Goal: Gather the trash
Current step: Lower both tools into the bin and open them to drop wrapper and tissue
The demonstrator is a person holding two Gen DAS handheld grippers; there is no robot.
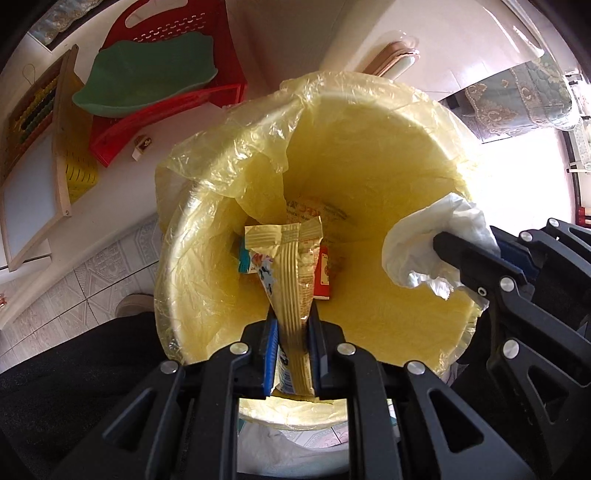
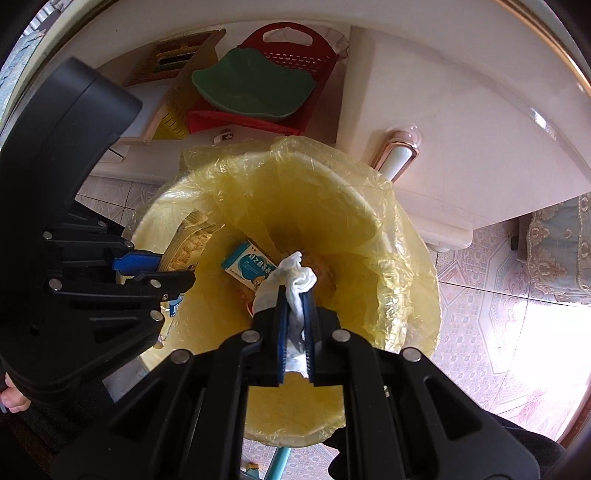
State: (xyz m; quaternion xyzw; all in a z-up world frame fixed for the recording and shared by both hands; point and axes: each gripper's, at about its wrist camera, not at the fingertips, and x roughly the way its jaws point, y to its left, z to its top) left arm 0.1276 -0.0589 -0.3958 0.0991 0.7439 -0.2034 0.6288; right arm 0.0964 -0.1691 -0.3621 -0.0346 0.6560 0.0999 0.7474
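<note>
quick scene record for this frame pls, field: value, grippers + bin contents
left gripper: jaws shut on yellow snack wrapper, held over the bin
right gripper: jaws shut on crumpled white tissue, held over the bin
bin: round, yellow plastic liner draped over the rim
already in bin: blue-and-white box, red packet
background: green dish resting on red basket

At frame centre the left tool [image 1: 291, 325] pinches a yellow snack wrapper [image 1: 291, 266] over the lined bin [image 1: 369, 155], while at right the right tool [image 1: 465, 269] grips crumpled white tissue [image 1: 417, 243].
</note>
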